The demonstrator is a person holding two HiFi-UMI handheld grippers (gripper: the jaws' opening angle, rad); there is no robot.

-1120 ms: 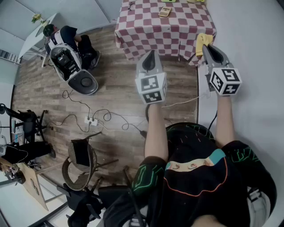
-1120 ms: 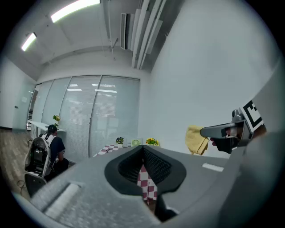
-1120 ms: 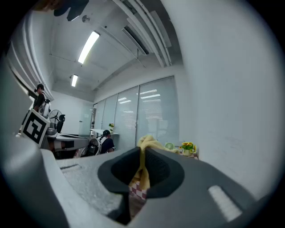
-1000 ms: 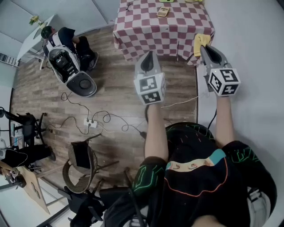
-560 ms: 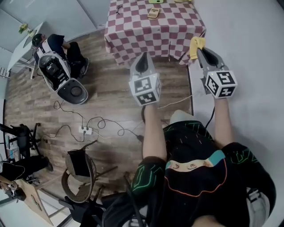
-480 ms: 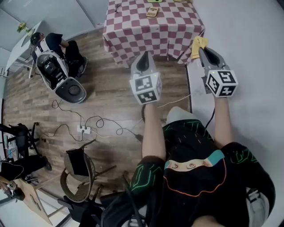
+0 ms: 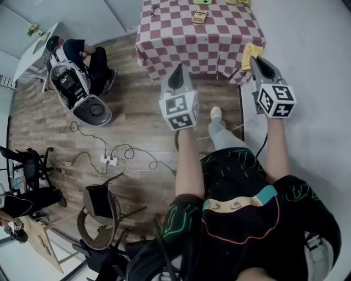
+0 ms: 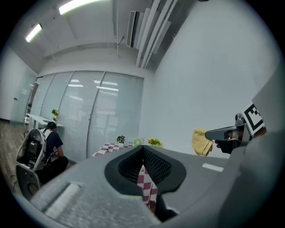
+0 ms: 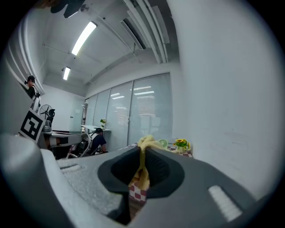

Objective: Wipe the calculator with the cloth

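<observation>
1. Two grippers are held out ahead of the person, well short of the checked table (image 7: 175, 38). The calculator (image 7: 199, 16) lies flat on the table top, toward its far part, well apart from both grippers.
2. Right gripper (image 7: 255, 59): the jaws are closed on the yellow cloth (image 7: 249, 52). A fold is pinched between the pads, and the rest bunches above the tips and hangs below them.
3. Left gripper (image 7: 177, 68): the jaws are pressed together with nothing between them.
4. The step in hand is judged to be the approach; no wiping has been started.
5. The table should be met squarely so the calculator comes within reach of both grippers. The floor cables (image 7: 126, 151) lie left of the path and should be kept clear of.
6. The calculator is expected to be light and to slide on the tablecloth. It is best pinned at one edge by the left gripper before any stroke is made.
7. Only a narrow pinch of cloth is held. The loose part should be laid flat over the keys and dragged with light pressure, so it is not pulled from the grip.
8. Small items near the table's far edge cannot be identified and should be avoided during strokes.
</observation>
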